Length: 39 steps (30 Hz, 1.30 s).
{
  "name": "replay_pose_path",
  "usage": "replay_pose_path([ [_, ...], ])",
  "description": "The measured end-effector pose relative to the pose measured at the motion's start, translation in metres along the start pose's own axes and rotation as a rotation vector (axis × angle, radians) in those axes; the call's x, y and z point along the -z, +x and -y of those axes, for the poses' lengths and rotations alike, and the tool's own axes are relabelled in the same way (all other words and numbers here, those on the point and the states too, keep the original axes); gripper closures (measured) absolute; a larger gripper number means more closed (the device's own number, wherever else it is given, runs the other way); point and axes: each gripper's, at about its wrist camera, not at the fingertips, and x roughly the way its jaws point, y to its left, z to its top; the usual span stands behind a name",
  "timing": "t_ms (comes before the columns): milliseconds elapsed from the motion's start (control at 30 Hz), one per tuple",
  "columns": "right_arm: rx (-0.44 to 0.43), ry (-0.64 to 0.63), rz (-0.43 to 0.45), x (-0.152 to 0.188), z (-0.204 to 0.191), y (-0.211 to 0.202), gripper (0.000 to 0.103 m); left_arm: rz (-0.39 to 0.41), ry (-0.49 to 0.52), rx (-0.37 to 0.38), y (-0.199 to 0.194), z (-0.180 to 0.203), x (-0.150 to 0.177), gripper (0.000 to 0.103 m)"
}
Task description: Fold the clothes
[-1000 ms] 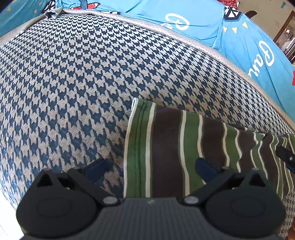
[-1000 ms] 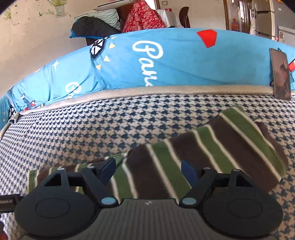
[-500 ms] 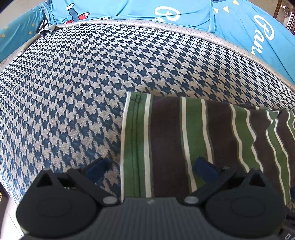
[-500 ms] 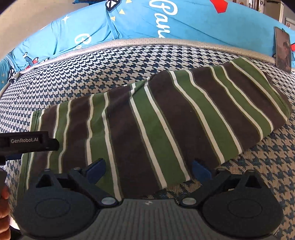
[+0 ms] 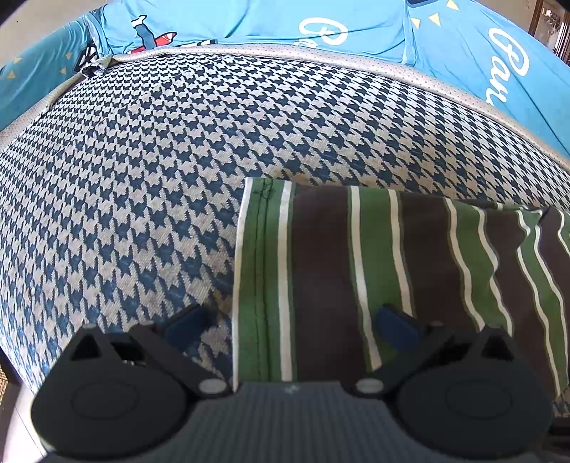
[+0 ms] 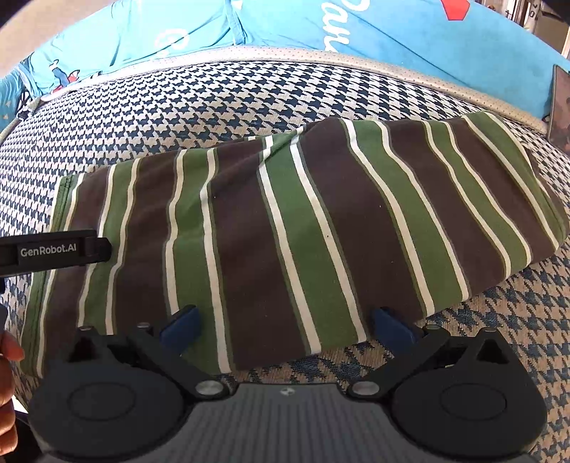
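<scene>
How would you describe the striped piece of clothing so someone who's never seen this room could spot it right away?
Find the houndstooth cushion, navy and cream, with bright blue printed fabric behind it. The striped garment lies folded on its near part, under both open grippers. It alone has broad brown and green bands split by thin white lines.

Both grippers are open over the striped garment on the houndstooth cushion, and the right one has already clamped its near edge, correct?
Not clamped. The right wrist view shows the right gripper open, holding nothing, jaws apart above the striped garment. The left gripper is open too, on the houndstooth cushion.
</scene>
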Motion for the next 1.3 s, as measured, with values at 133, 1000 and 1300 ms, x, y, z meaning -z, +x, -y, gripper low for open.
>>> replay_pose_path([
  [133, -0.016, 0.000, 0.058, 0.010, 0.002, -0.004, 0.000, 0.008, -0.005, -0.004, -0.010, -0.014, 0.006, 0.000],
  [1000, -0.084, -0.145, 0.093, 0.055, 0.009, -0.030, 0.000, 0.159, -0.003, 0.016, -0.051, -0.064, 0.034, 0.000],
  [1300, -0.081, -0.147, 0.094, 0.062, 0.007, -0.034, 0.000, 0.175, -0.011, 0.051, -0.068, -0.070, 0.059, 0.000],
])
